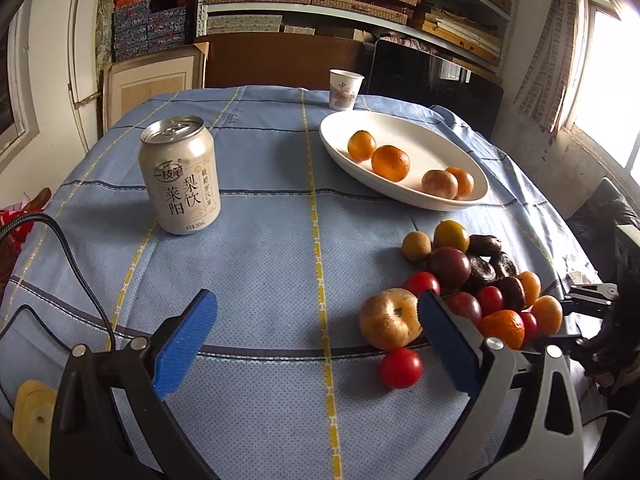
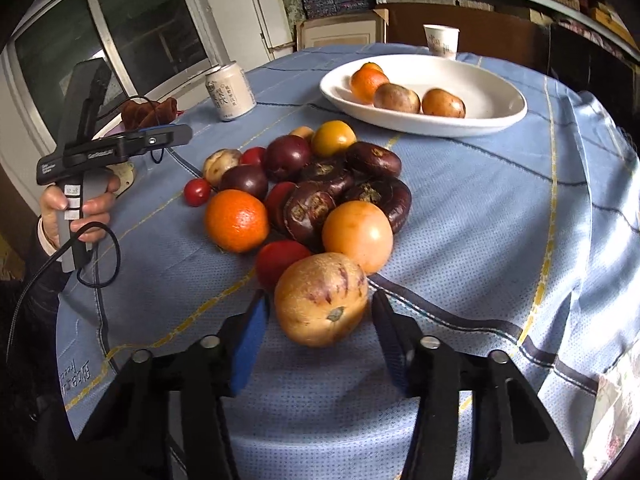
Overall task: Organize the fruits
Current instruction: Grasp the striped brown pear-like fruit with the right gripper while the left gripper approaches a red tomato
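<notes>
The right gripper (image 2: 320, 316), jaws narrowing without touching, is bracketing the speckled yellow fruit (image 2: 321, 299); next, clamping and carrying toward the plate (image 2: 496, 118) at one o'clock.

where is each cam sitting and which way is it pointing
Left wrist: rides the left gripper, angled down across the blue checked tablecloth; its blue-padded fingers show, open and empty.
Right wrist: rides the right gripper, angled down at the mottled tan round fruit between its fingers; the person's hand shows at left.
Shared: white oval plate, white drink can, paper cup.
</notes>
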The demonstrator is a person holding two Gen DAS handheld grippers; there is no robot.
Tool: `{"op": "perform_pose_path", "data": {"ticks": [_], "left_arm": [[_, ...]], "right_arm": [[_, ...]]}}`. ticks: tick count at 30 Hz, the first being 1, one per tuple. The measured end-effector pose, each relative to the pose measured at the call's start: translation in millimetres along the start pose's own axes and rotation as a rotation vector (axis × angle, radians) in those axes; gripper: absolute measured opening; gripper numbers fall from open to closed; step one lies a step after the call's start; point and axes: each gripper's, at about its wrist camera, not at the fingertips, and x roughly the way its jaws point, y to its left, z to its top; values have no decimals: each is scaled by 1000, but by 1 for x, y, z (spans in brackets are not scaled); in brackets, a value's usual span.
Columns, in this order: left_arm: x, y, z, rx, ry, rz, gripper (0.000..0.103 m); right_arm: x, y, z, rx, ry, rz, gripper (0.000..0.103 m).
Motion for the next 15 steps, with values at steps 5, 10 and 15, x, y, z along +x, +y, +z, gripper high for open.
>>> {"op": "perform_pose_path", "data": {"ticks": [5,10,15], "left_arm": [[-3,-1,-4,8,3,-42,98],[-10,-12,-12,64,-1,-101,98],[-8,-29,-23,139,35,-152,98]], "right_arm": [[-1,0,-1,-7,-1,15,43],[-18,-10,1,44,-64,86,42],[-27,-32,3,160,-111,111,42]]}}
